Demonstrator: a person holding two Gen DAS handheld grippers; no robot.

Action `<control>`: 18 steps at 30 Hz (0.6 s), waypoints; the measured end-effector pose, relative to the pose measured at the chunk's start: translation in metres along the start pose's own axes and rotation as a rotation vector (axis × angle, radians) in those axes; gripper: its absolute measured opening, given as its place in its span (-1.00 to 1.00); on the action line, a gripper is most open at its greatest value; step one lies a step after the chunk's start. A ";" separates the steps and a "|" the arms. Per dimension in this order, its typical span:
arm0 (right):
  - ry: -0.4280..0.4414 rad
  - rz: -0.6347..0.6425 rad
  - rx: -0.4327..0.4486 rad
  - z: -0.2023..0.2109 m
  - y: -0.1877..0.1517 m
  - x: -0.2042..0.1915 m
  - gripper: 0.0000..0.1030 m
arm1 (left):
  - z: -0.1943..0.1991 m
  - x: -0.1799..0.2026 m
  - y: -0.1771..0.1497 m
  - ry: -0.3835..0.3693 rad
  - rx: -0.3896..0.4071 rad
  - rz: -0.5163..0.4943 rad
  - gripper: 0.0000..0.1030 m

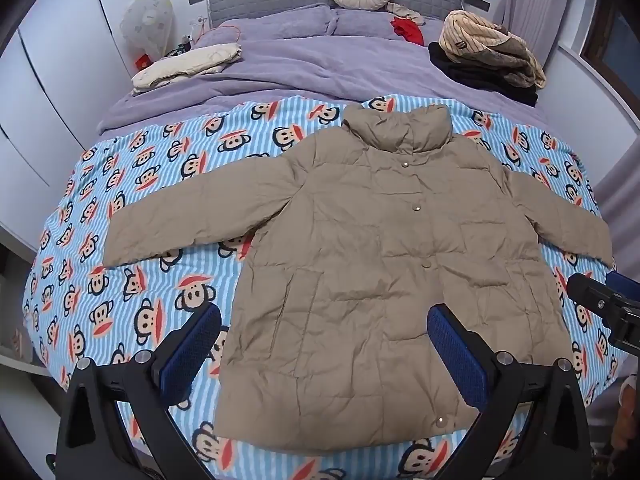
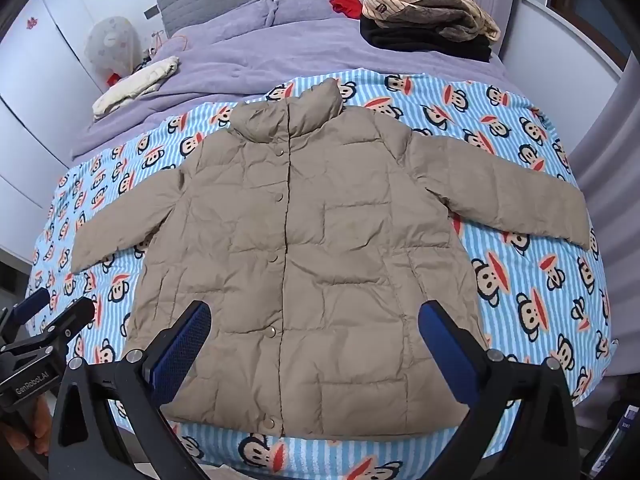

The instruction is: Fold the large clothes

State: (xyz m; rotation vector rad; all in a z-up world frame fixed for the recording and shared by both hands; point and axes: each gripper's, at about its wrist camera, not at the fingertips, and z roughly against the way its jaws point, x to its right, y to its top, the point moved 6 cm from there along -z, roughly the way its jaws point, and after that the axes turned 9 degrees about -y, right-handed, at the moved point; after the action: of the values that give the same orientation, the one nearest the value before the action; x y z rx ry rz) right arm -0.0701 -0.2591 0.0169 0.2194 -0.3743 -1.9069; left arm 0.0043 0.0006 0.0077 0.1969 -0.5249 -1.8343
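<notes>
Left wrist view: left claw (image 1: 324, 344) spread wide, empty, above the hem of a khaki puffer jacket (image 1: 360, 248) lying flat, snapped shut, sleeves out, on the monkey-print blanket (image 1: 132, 280) across the bed.

Right wrist view: right claw (image 2: 314, 340) likewise spread, pinching nothing. Probably light, puffy, slippery shell; best gripped at right sleeve cuff (image 2: 568, 220) or hem corners.

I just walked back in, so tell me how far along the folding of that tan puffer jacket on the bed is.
Done: the tan jacket lies flat, front up and snapped shut on the monkey-print sheet, both sleeves spread out. In hand: nothing; the left gripper and right gripper hover open above the hem. Left: every fold, sleeves in first, then the body. Other clothes sit piled near the pillows.
</notes>
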 end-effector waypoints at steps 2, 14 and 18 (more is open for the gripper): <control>0.000 0.000 0.002 0.001 -0.001 0.000 1.00 | 0.000 0.000 0.000 0.000 -0.001 0.001 1.00; -0.001 0.001 -0.003 0.000 -0.001 0.005 1.00 | 0.004 -0.004 -0.004 -0.001 0.001 -0.001 1.00; -0.002 0.000 -0.001 0.004 -0.005 0.004 1.00 | 0.003 -0.003 -0.005 0.001 0.002 0.001 1.00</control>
State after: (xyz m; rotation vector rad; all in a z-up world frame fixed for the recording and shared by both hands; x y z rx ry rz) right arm -0.0775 -0.2602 0.0193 0.2165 -0.3749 -1.9075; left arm -0.0002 0.0055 0.0082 0.1993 -0.5258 -1.8331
